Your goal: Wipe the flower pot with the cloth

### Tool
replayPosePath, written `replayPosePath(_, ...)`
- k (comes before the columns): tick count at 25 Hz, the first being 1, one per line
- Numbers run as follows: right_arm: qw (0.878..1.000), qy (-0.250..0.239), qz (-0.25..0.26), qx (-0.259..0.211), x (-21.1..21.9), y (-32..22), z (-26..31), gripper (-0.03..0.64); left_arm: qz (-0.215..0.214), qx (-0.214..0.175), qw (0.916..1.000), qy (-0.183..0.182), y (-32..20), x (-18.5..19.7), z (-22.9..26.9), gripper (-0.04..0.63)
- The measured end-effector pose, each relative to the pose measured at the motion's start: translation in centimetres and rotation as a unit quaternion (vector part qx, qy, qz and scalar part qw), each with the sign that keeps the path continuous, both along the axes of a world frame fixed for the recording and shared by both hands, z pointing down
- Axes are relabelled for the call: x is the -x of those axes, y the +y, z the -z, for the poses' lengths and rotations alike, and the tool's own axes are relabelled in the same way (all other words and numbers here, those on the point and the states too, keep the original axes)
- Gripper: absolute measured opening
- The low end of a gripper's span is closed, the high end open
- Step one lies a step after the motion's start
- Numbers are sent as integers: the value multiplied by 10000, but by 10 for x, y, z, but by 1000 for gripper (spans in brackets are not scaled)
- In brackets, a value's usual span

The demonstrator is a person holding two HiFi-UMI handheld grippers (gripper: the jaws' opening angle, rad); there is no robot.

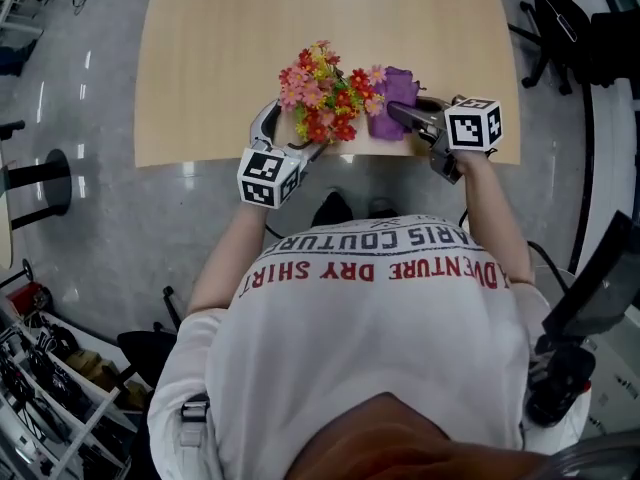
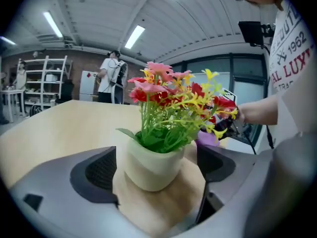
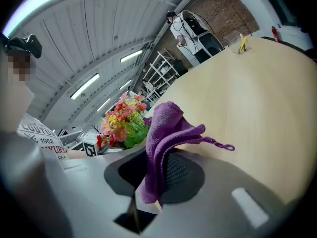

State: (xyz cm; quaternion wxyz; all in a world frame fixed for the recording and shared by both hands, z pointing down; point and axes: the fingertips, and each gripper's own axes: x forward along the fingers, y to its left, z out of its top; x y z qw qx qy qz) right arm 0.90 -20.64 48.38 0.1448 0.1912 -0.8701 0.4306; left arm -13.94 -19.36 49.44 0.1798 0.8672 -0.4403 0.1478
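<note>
The table (image 1: 220,58) is carrying the work, and the pot (image 2: 151,167) is standing upright close to its near edge, about midway along that edge. The pot is likely handling as a light, rigid item; with tall flowers (image 1: 322,93) it is probably top-heavy, so wiping pressure may be tipping or sliding it unless it is braced. Hold is best taken low on the side wall, never on the stems, which are looking thin and easily bent. The pot is showing a pale, smooth, rounded wall with a slightly flared rim, and it is holding a dense bunch of red, pink and yellow flowers over green leaves. The left gripper (image 1: 288,133) is straddling the pot with its jaws apart; a gap is showing at one pad, so the pot is not clamped. The cloth (image 3: 166,133) is behaving as a soft, limp, light item: it is folding and drooping over the jaw, and a loose corner thread is trailing out. It is purple with a fine towelling texture. The right gripper (image 1: 395,111) is pinching the cloth with its jaws closed on a bunched fold, holding it just right of the flowers above the near edge, toward the table's near right corner.
</note>
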Motion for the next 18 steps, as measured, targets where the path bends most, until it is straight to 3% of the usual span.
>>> replayPosePath(3, 10000, -47, -27, 26, -20, 13, 0, 60, 648, 59, 9979, -78, 7, -12, -9, 517)
replayPosePath(8, 9999, -98, -74, 36, -48, 28, -2, 60, 1650, 157, 9855, -375, 11, -27, -25, 525)
replayPosePath(15, 9999, -45, 134, -91, -70, 53, -3, 60, 2809, -17, 9566, -776, 2, -32, -22, 524)
replayPosePath(18, 9995, -33, 267, -156, -76, 61, 0, 60, 3183, -11, 9450, -758, -3, -29, -21, 523)
